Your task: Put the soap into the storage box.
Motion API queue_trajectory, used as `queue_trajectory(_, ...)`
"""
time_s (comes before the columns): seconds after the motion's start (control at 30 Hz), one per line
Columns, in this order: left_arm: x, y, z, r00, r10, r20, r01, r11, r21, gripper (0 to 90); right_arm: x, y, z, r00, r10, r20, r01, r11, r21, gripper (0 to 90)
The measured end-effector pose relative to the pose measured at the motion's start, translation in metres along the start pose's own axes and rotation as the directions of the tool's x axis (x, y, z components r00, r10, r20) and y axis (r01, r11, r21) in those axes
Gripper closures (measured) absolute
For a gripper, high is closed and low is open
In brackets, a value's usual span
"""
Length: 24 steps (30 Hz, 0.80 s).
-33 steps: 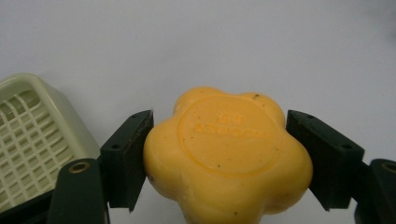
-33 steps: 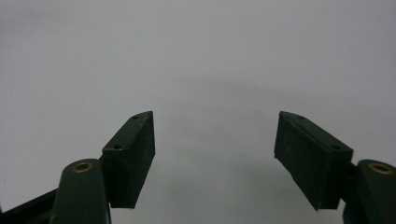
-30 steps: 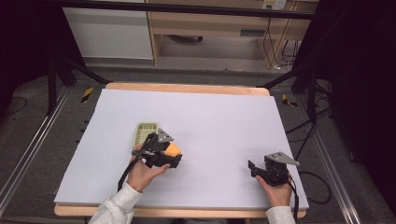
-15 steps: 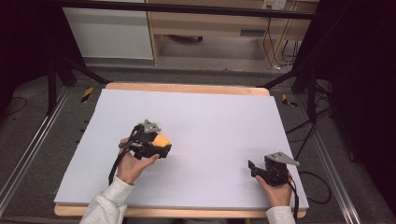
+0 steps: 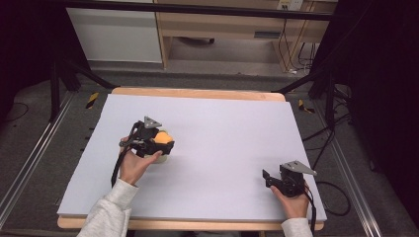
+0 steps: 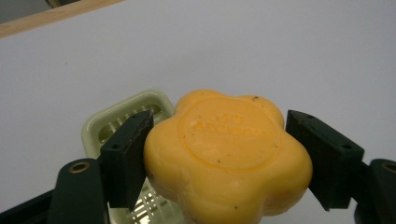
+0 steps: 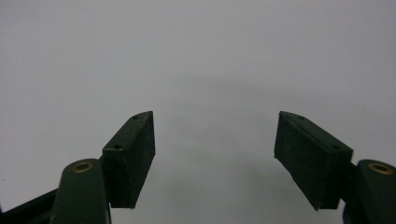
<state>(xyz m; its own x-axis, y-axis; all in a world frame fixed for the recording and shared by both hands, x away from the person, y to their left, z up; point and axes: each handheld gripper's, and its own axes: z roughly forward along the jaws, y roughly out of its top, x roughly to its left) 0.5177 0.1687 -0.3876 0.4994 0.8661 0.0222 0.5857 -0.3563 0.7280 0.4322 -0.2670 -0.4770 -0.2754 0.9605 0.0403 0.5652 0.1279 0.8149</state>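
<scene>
Left tongs [image 6: 219, 154]: we have them clamped on the orange soap [image 6: 226, 156], one black pad pressed to each flank, the bar filling the gap between them.
Soap writing: we see a raised ring on its top face with embossed letters inside, too faint for us to read.
Soap position: it sits squarely between the pads, lifted off the surface [image 5: 222, 128], flower-shaped face towards the camera.
Soap dish [image 6: 114, 123]: pale green and slotted, it lies right under and behind the soap, partly hidden by the left pad.
Right tongs [image 7: 215, 154]: we find them standing wide apart with nothing between, low over the bare white surface.
High view: the left tongs [image 5: 165, 143] carry the soap mid-left; the right tongs [image 5: 267, 177] rest well apart, near the front right corner.
</scene>
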Motion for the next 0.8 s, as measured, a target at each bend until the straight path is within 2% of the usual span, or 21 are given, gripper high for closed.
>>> queue_trajectory(0.23,0.011,0.001,0.008,0.9997,-0.015,-0.02,0.015,0.9998,0.011,25.3,0.0,0.0,0.0,1.0,0.005,-0.003,-0.005,1.0,-0.001,29.3)
queue_trajectory(0.4,0.02,-0.001,0.016,0.9991,-0.038,-0.019,0.038,0.9991,0.016,25.3,-0.001,0.0,0.0,1.0,-0.001,-0.001,0.001,1.0,-0.002,29.4)
queue_trajectory(0.8,0.034,-0.007,0.029,0.9974,-0.061,-0.037,0.062,0.9975,0.032,25.3,-0.001,0.0,0.0,1.0,-0.001,-0.004,0.001,1.0,-0.002,29.6)
